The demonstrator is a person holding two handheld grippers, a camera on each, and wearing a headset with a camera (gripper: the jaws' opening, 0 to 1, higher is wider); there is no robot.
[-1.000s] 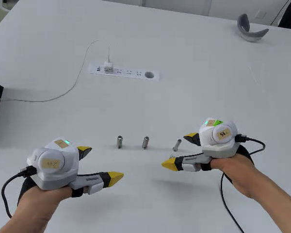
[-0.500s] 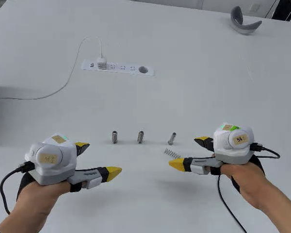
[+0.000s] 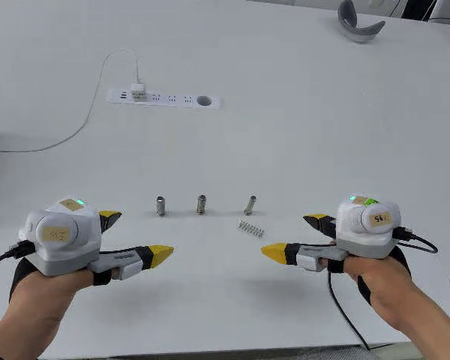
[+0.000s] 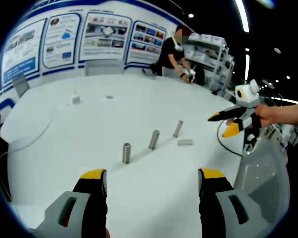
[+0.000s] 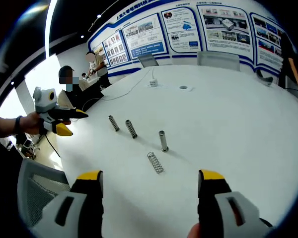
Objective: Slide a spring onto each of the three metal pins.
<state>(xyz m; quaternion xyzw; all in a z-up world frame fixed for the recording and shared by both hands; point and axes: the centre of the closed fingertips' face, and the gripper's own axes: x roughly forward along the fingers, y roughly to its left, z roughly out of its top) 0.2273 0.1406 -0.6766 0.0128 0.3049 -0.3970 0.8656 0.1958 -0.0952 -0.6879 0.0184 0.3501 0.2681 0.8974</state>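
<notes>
Status: two of three fitted, one outstanding.

The pins stand upright in a row across the white table (image 3: 300, 120), so a coil can be dropped over each from above. The left pin (image 3: 161, 205) and the middle pin (image 3: 201, 204) show coil windings along their length, so each carries its spring. Whether those coils are seated fully down cannot be judged at this size. The right pin (image 3: 250, 205) is smooth and bare.

The loose spring (image 3: 250, 229) lies flat on the table just in front of the right pin, not touching it, on the side nearest the right gripper (image 3: 294, 237).

Right gripper: jaws wide apart, nothing between them. It is held low over the table with the tips pointing in toward the loose spring, which suits a pickup.

Left gripper (image 3: 135, 236): jaws wide apart, nothing between them. It is held low on the near left of the row, well apart from the bare pin, which leaves the working side free.

Risk, as a judgement: a light coil lying flat may roll or slip under the pinch, and it must be stood upright to line up with the pin.

A power strip (image 3: 163, 98) lies on the far side, well apart from the work.
</notes>
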